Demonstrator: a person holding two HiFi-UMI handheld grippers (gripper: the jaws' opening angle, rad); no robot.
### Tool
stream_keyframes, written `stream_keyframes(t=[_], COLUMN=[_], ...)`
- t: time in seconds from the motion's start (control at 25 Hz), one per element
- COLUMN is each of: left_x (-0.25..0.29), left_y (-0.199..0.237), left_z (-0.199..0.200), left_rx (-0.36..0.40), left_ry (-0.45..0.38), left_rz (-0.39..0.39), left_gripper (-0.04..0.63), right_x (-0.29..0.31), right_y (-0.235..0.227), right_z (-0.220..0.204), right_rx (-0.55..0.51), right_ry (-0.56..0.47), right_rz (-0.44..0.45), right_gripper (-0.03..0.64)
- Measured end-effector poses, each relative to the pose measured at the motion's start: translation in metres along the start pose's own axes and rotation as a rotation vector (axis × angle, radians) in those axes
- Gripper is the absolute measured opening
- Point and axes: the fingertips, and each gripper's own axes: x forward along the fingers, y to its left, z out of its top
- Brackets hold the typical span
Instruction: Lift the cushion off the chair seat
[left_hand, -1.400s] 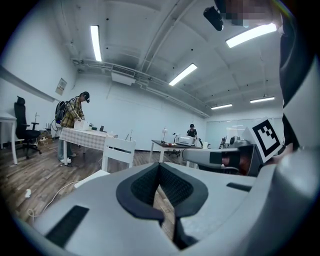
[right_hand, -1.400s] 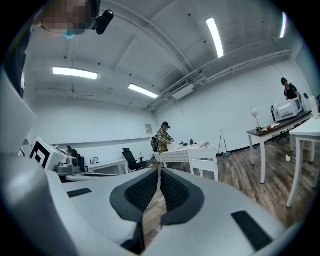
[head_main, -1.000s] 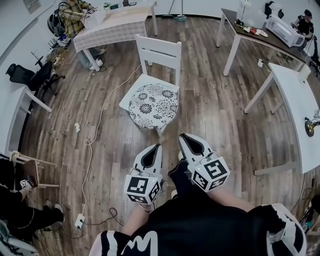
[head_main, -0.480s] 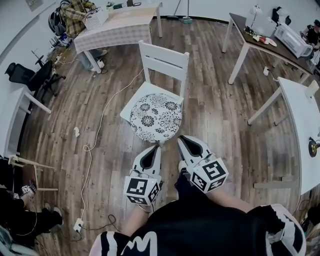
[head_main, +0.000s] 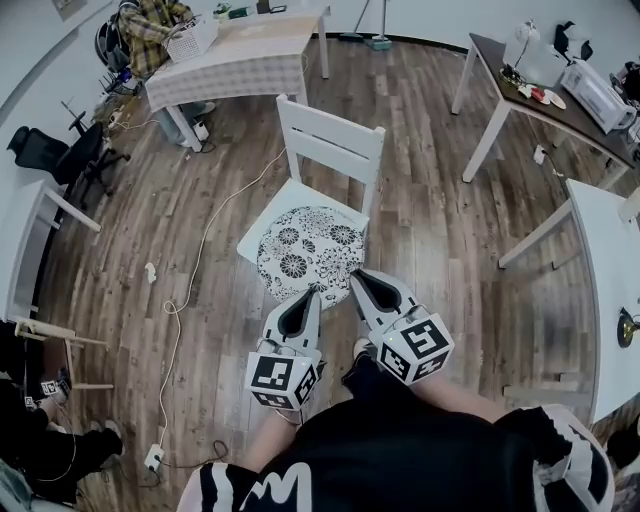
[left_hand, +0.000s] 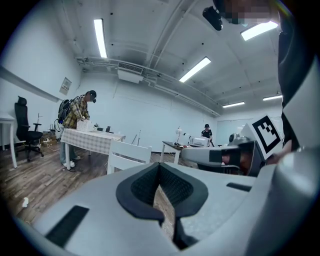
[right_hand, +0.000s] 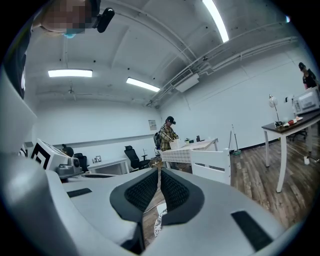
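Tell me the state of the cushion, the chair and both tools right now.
Cushion: lying flat on the chair, not lifted.
Chair: upright on the floor.
Left tool: shut, nothing between its jaws.
Right tool: shut, nothing between its jaws.

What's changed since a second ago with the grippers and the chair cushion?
The left gripper and right gripper have advanced toward the chair; in the head view their tips now line up with the near edge of the cushion. Nothing was grasped or released. Both stay shut and empty; the cushion still lies on the chair.
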Motion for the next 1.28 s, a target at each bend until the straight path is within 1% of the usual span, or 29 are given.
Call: stream_keyframes(t=[0.36, 0.64, 1.04, 1.28], left_x=[0.052, 0.076, 0.096, 0.092], left_y=[0.017, 0.022, 0.023, 0.028], left_z=[0.017, 0.018, 0.013, 0.007], left_rx=[-0.015, -0.023, -0.021, -0.035], left_ry=[-0.015, -0.010, 0.000, 0.015], left_rz=[0.018, 0.034, 0.061, 0.098], left_gripper=[0.002, 0.002, 0.002, 0.002], right_x=[0.038, 0.051, 0.066, 0.077], right_y=[-0.038, -0.062, -0.082, -0.085], right_z=[0.015, 0.017, 0.011, 0.002], right_rx=[-0.009, 0.002, 0.024, 0.033], right_ry=[0.019, 0.026, 0.046, 0.076], right_rz=[0.033, 0.044, 0.077, 0.104], right_gripper=[0.031, 0.031, 0.031, 0.031])
